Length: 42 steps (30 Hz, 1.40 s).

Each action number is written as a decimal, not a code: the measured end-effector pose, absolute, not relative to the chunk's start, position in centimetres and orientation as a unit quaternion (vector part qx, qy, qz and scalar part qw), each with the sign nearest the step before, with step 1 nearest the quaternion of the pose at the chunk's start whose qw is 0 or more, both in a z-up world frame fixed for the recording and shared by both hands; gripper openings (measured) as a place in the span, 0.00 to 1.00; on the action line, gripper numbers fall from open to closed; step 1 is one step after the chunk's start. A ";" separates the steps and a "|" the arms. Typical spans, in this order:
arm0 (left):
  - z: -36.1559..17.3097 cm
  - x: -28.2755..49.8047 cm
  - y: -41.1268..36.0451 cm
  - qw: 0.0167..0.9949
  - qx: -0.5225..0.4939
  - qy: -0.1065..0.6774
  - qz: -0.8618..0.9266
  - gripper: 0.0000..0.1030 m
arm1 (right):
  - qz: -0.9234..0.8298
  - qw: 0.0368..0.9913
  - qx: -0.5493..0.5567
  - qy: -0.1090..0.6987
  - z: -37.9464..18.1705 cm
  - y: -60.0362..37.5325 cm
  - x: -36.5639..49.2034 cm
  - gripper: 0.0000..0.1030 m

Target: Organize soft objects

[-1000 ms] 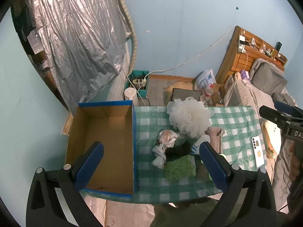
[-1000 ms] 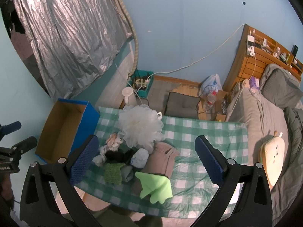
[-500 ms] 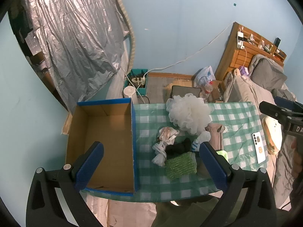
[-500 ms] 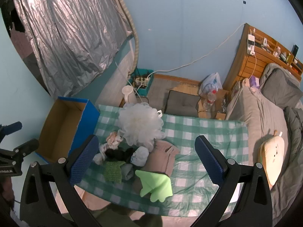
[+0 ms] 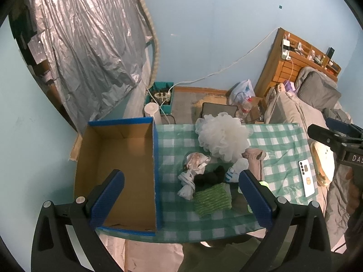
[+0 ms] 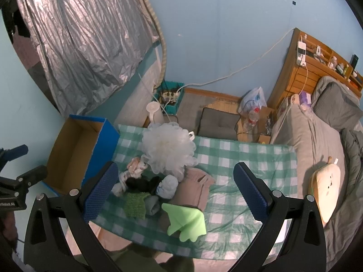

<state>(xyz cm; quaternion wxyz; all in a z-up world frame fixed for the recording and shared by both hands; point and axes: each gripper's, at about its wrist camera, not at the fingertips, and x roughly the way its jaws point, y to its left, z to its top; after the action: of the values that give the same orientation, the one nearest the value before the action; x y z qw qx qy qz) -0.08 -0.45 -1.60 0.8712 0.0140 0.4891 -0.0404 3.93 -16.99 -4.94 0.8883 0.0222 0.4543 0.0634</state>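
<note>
A pile of soft things lies on the green checked table: a big white mesh puff, a green knitted cloth, black socks, a white knotted rag, a pale blue-striped sock, a tan garment and a light green cloth. An open cardboard box with blue sides stands at the table's left end, empty. My left gripper is open, high above box edge and pile. My right gripper is open, high above the pile.
A white phone lies on the table's right part. A bed with grey bedding and a cream plush cushion stands to the right. A floor cushion, bags and a power strip box lie beyond the table.
Both grippers have drifted slightly; the table and pile sit a little lower and further in view. Nothing was taken hold of; both stay open.
</note>
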 end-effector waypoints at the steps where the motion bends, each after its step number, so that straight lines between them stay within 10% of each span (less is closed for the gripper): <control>1: -1.6 -0.1 -0.5 0.871 0.015 0.488 -0.041 0.99 | 0.064 0.888 0.021 0.456 -5.0 -17.0 3.8 0.98; 42: -13.6 9.5 -2.6 0.816 0.028 0.575 -0.063 0.99 | 0.154 0.817 -0.020 0.555 -16.4 -15.9 18.2 0.98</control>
<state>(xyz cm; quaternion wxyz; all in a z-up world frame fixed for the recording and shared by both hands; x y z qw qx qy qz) 9.53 -2.58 -13.58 0.8155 0.0280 0.5747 -0.0626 18.25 -15.87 -16.36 0.8175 -0.0203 0.5547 0.1538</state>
